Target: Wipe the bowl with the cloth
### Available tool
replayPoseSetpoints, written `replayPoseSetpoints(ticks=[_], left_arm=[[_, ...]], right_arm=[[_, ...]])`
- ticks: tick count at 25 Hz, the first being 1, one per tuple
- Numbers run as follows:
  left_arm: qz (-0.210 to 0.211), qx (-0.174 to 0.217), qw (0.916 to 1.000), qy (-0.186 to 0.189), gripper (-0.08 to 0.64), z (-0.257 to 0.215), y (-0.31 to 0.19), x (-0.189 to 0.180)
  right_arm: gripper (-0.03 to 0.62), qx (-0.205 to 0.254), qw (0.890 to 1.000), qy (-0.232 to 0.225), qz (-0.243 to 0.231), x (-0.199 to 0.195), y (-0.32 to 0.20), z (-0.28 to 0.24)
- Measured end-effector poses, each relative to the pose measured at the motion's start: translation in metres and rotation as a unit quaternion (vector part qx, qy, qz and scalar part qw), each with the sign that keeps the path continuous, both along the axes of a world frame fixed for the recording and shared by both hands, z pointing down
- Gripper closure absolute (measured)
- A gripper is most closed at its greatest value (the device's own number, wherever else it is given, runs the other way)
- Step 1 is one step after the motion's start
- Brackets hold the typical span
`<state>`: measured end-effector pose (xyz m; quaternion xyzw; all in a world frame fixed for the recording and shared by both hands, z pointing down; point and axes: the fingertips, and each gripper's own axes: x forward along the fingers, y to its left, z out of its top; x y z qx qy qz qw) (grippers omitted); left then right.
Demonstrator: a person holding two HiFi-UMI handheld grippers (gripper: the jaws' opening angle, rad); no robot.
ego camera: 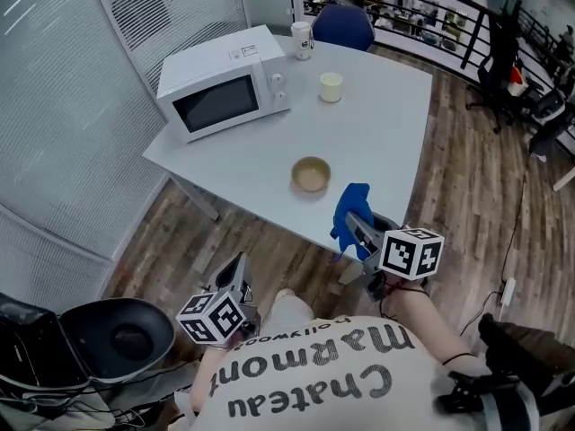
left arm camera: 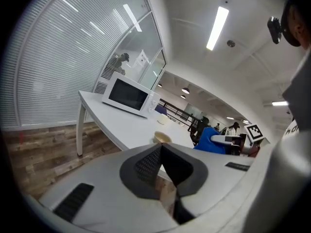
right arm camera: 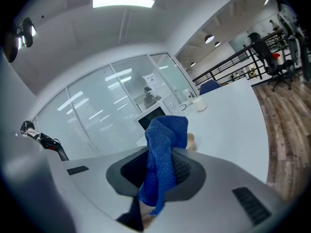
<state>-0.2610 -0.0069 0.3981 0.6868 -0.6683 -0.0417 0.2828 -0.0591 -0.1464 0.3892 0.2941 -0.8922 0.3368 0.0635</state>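
One white table [ego camera: 386, 133] carries one microwave [ego camera: 225, 83] at its far left corner, two cups and one bowl [ego camera: 311, 174]. A cream cup [ego camera: 331, 87] stands mid-table beside the microwave, and a printed cup [ego camera: 303, 39] stands at the far edge before one blue chair [ego camera: 343, 25]. The tan bowl sits upright and alone close to the near edge, toward the near corner. There is one blue cloth [right arm camera: 163, 154], and the right gripper [right arm camera: 161, 160] has it pinched between closed pads, the folds standing up above the jaws and a tail hanging below. The head view puts that cloth at the table's near corner, just short of the bowl and not touching it. The right gripper view alone shows the pinch itself, with the bowl only a sliver behind the cloth. The left gripper [left arm camera: 161, 147] has its jaws together with nothing between them, seen only in its own view. The head view alone shows it held low, off the table, over the wooden floor [ego camera: 269, 241].
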Motion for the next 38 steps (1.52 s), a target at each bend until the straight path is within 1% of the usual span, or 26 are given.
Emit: replayPoseSetpoints(ticks=[2, 4, 6, 7, 9, 12, 15, 19, 22, 23, 25, 26, 28, 30, 31, 33, 34, 35, 36, 37, 38], left_arm=[[0.018, 0.011, 0.9997, 0.011, 0.572, -0.003, -0.002, 0.006], [0.04, 0.037, 0.998, 0.031, 0.572, -0.009, -0.012, 0.011], [0.051, 0.053, 0.9966, 0.037, 0.571, -0.01, -0.025, 0.012], [0.055, 0.053, 0.9965, 0.035, 0.571, -0.007, -0.034, 0.011], [0.062, 0.04, 0.9969, 0.03, 0.568, 0.003, -0.054, 0.006], [0.066, 0.034, 0.9968, 0.03, 0.568, 0.009, -0.076, 0.002], [0.082, 0.028, 0.9954, 0.041, 0.566, 0.013, -0.097, 0.0], [0.104, 0.019, 0.9928, 0.057, 0.566, 0.022, -0.129, -0.003], [0.124, 0.027, 0.991, 0.044, 0.566, 0.023, -0.146, 0.0], [0.135, 0.035, 0.9896, 0.033, 0.568, 0.022, -0.153, 0.001], [0.168, 0.054, 0.9843, 0.007, 0.568, 0.019, -0.172, 0.002], [0.183, 0.055, 0.9816, -0.003, 0.568, 0.02, -0.184, 0.001], [0.196, 0.041, 0.9798, -0.003, 0.569, 0.029, -0.206, -0.004], [0.187, 0.019, 0.982, 0.015, 0.571, 0.043, -0.227, -0.011], [0.181, 0.008, 0.9831, 0.026, 0.557, 0.05, -0.237, -0.013], [0.18, -0.018, 0.9827, 0.039, 0.54, 0.066, -0.255, -0.012], [0.191, -0.032, 0.9804, 0.038, 0.502, 0.075, -0.262, -0.007], [0.205, -0.046, 0.9772, 0.031, 0.429, 0.083, -0.267, -0.001], [0.217, -0.059, 0.9741, 0.022, 0.408, 0.091, -0.272, 0.005], [0.222, -0.071, 0.9723, 0.015, 0.408, 0.098, -0.275, 0.01], [0.219, -0.082, 0.9723, 0.011, 0.408, 0.104, -0.278, 0.012]], right_arm=[[0.529, -0.001, 1.0, -0.002, 0.0, 0.0, 0.0, 0.0], [0.529, -0.005, 1.0, 0.001, 0.002, -0.002, -0.005, 0.005], [0.529, -0.013, 1.0, 0.008, 0.006, -0.004, -0.014, 0.012], [0.529, -0.017, 1.0, 0.011, 0.006, -0.007, -0.02, 0.016], [0.529, -0.02, 1.0, 0.014, -0.004, -0.016, -0.032, 0.021], [0.529, -0.01, 0.999, 0.017, -0.025, -0.026, -0.04, 0.021], [0.529, -0.005, 0.999, 0.029, -0.02, -0.034, -0.055, 0.025], [0.529, -0.018, 0.999, 0.033, -0.007, -0.042, -0.082, 0.032], [0.529, -0.019, 1.0, 0.022, -0.003, -0.043, -0.092, 0.033], [0.529, -0.018, 1.0, 0.01, -0.011, -0.048, -0.096, 0.031], [0.529, -0.012, 0.999, -0.016, -0.043, -0.064, -0.107, 0.026], [0.529, -0.007, 0.998, -0.023, -0.058, -0.073, -0.114, 0.025], [0.529, 0.001, 0.997, -0.02, -0.078, -0.087, -0.125, 0.027], [0.529, 0.0, 0.996, -0.016, -0.084, -0.099, -0.136, 0.033], [0.529, -0.003, 0.996, -0.016, -0.084, -0.103, -0.141, 0.036], [0.529, -0.003, 0.996, -0.016, -0.086, -0.111, -0.149, 0.038], [0.529, 0.002, 0.996, -0.012, -0.088, -0.115, -0.153, 0.038], [0.529, 0.009, 0.996, -0.006, -0.093, -0.119, -0.155, 0.039], [0.529, 0.017, 0.995, 0.002, -0.099, -0.122, -0.157, 0.041], [0.529, 0.025, 0.994, 0.014, -0.106, -0.125, -0.158, 0.043], [0.529, 0.033, 0.993, 0.029, -0.112, -0.126, -0.16, 0.047]])
